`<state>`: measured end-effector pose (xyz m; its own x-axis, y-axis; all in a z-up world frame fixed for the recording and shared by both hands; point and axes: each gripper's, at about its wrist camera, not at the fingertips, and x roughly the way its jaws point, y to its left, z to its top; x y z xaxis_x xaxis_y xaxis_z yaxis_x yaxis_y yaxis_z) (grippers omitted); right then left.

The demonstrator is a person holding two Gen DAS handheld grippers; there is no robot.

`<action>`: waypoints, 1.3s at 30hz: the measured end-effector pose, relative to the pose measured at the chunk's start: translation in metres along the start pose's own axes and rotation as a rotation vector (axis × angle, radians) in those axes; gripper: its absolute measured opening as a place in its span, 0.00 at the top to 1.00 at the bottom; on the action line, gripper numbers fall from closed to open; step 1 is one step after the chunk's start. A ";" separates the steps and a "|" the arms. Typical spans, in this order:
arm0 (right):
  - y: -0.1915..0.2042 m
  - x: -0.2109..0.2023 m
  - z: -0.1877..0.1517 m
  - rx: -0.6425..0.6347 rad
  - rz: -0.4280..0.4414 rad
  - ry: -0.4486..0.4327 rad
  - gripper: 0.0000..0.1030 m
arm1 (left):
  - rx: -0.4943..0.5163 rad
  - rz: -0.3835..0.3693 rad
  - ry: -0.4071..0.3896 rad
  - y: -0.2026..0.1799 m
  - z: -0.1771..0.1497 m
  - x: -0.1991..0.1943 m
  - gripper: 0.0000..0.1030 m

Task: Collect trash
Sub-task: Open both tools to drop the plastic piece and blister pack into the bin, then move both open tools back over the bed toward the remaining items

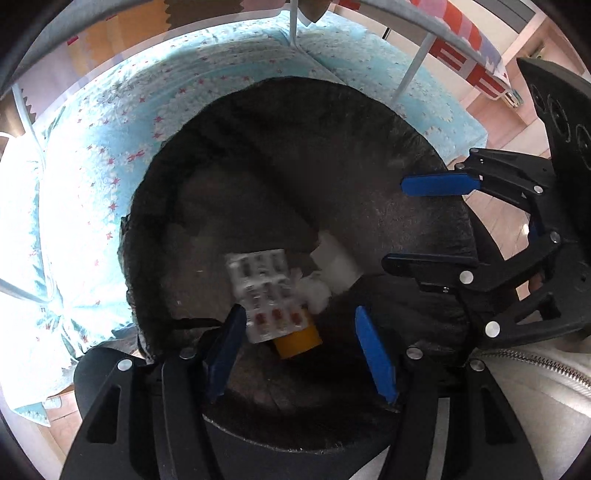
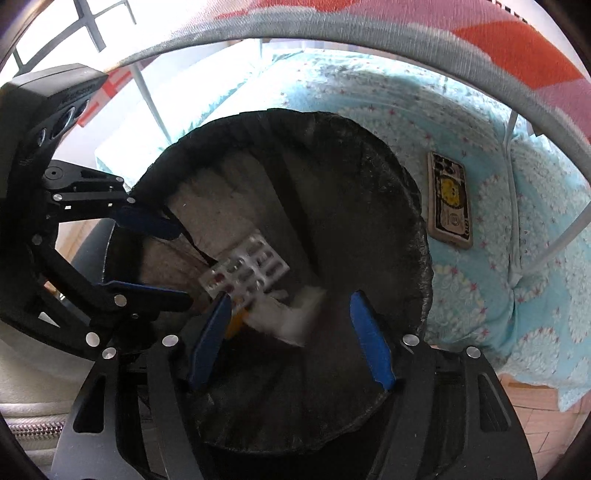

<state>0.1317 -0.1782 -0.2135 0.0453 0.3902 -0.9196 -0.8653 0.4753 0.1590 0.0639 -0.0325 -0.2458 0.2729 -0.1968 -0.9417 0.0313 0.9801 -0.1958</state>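
Observation:
A black trash bag point(image 1: 369, 122) lines a bin, its mouth wide open below both grippers; it also shows in the right wrist view point(image 2: 369, 155). Inside lie a silver pill blister pack point(image 1: 264, 291), a yellow cap point(image 1: 297, 341) and crumpled white paper point(image 1: 338, 264). The right wrist view shows the same blister pack point(image 2: 245, 267) and white paper point(image 2: 291, 314). My left gripper point(image 1: 301, 352) is open and empty above the bag. My right gripper point(image 2: 291, 341) is open and empty over the bag; it shows at the right of the left wrist view point(image 1: 410, 225).
A light blue patterned cloth point(image 1: 110, 147) lies around the bin. A phone in a yellow and black case point(image 2: 448, 201) lies on the cloth to the right. Metal frame legs point(image 1: 410, 70) and a red and white fabric edge point(image 2: 480, 33) stand above. Wooden floor point(image 2: 532, 424) is at the right.

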 end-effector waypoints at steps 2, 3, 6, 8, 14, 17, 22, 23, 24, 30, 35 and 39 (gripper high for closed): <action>0.000 -0.003 0.000 -0.001 -0.001 -0.007 0.35 | -0.005 0.000 -0.010 0.000 0.000 -0.005 0.42; -0.001 -0.003 0.001 -0.001 -0.001 -0.011 0.35 | -0.007 0.000 -0.016 0.001 0.000 -0.007 0.42; -0.001 -0.008 0.002 -0.003 -0.003 -0.025 0.35 | -0.011 0.004 -0.036 0.000 -0.001 -0.016 0.42; -0.001 -0.013 0.002 -0.004 -0.007 -0.035 0.35 | -0.012 0.007 -0.056 0.000 -0.001 -0.025 0.42; -0.003 -0.024 0.008 -0.009 -0.012 -0.074 0.35 | -0.007 0.018 -0.116 -0.004 0.003 -0.050 0.42; -0.002 -0.034 0.012 -0.015 -0.013 -0.100 0.35 | 0.001 0.025 -0.150 -0.005 0.005 -0.062 0.42; 0.000 -0.056 0.022 -0.027 -0.006 -0.160 0.35 | 0.014 0.036 -0.212 -0.006 0.008 -0.089 0.42; 0.001 -0.060 0.024 -0.029 -0.006 -0.170 0.35 | 0.015 0.039 -0.226 -0.005 0.009 -0.094 0.42; 0.001 -0.064 0.027 -0.031 -0.005 -0.181 0.35 | 0.016 0.042 -0.235 -0.005 0.009 -0.097 0.42; 0.004 -0.088 0.042 -0.052 -0.003 -0.252 0.35 | 0.025 0.067 -0.312 0.002 0.016 -0.127 0.42; 0.005 -0.103 0.057 -0.073 -0.006 -0.299 0.35 | 0.022 0.079 -0.372 0.011 0.024 -0.149 0.42; 0.003 -0.108 0.066 -0.082 -0.013 -0.327 0.35 | 0.026 0.097 -0.404 0.017 0.033 -0.161 0.42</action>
<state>0.1569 -0.1667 -0.0901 0.2027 0.6230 -0.7555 -0.9005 0.4217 0.1062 0.0525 0.0170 -0.0883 0.6313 -0.0837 -0.7710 0.0102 0.9950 -0.0997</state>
